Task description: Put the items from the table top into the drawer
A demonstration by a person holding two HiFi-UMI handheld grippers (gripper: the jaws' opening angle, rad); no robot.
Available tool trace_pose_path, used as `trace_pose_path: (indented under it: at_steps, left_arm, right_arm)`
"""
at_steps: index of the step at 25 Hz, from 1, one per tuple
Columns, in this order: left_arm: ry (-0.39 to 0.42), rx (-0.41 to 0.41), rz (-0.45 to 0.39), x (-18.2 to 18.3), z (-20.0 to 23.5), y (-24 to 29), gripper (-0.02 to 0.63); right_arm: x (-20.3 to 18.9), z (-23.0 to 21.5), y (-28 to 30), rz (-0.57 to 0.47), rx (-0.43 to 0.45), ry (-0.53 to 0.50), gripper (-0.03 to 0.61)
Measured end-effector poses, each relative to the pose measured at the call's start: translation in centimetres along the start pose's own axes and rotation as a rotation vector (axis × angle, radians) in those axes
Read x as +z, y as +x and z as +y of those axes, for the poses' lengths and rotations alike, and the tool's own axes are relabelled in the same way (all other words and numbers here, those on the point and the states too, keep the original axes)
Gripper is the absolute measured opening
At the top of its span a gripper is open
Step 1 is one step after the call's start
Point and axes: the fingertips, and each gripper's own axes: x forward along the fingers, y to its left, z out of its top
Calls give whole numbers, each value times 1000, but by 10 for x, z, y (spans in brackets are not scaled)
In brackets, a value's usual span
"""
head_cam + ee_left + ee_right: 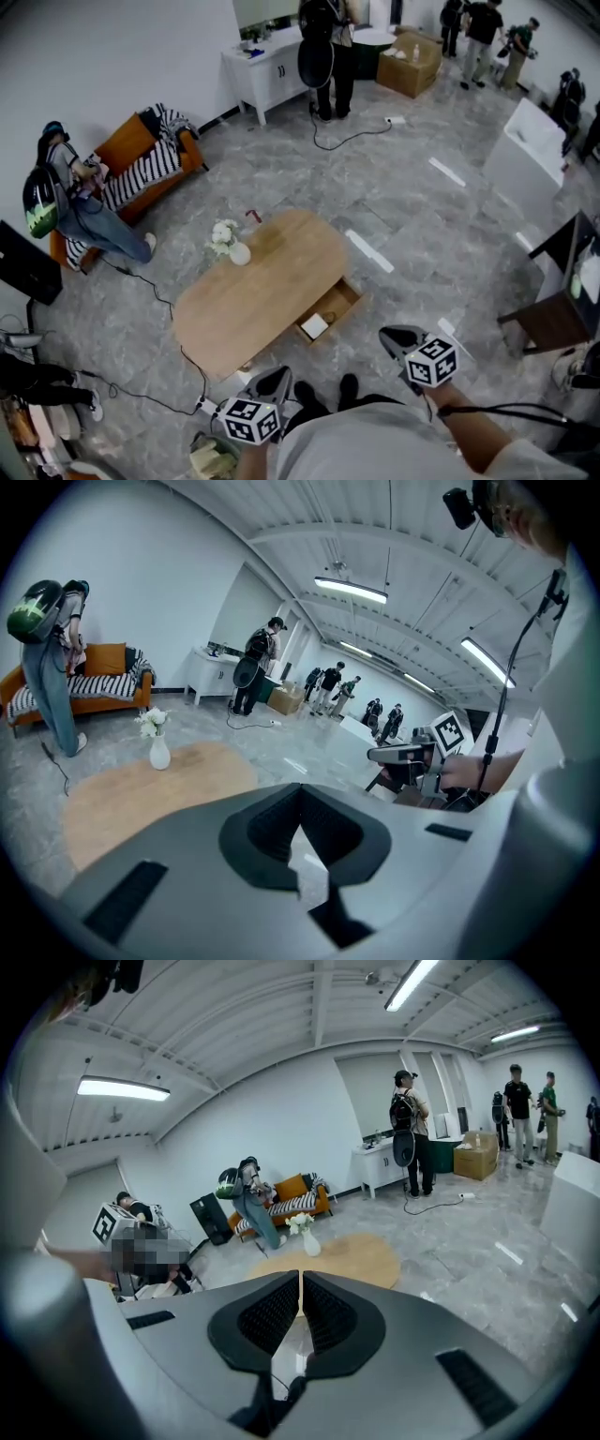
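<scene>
**Table** (253,300): oval, pale wood, standing on a grey tiled floor. In the left gripper view (141,794) only its far part shows above the gripper body. In the right gripper view (352,1255) the jaws cut off its near edge.

**Vase** (239,253): white, holds white flowers, upright near the table's far-left edge. It also shows in the gripper views (159,753) (310,1242).

**Drawer** (349,302): pulled open from the table's near long edge, toward its right end. The tabletop hides its back part.

**White item** (314,326): flat, lies at the drawer's near end. A small thing beside it is too small to identify.

**Red thing** (253,217): small, just off the table's far edge. I cannot tell whether it touches the table.

**Left gripper** (279,375): held low, well short of the table. Its jaws are closed with nothing between them (300,791).

**Right gripper** (389,336): near the drawer's corner but apart from it. Its jaws are pressed together and hold nothing (300,1277).

**Sofa** (141,155): orange with a striped cover, against the wall. A person (70,197) wearing a backpack is in front of it.
</scene>
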Motion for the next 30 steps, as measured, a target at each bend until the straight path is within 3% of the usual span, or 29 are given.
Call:
trace_pose_path:
  at_steps: [4,13,19,30]
  left_arm:
    - [45,-7,9,0,3,-8,2]
    - [65,-31,-1,15,17,-9,2]
    - [48,-40,-7,18,24,-9,2]
    - [21,-40,-12,24,32,-9,2]
  right_arm:
    - [-3,7,-5,-35,-24,28,37]
    - [6,15,1,-73,-61,48,37]
    - [11,17,0,-106,-71,101,37]
    - [11,21,0,-93,-86,75,37]
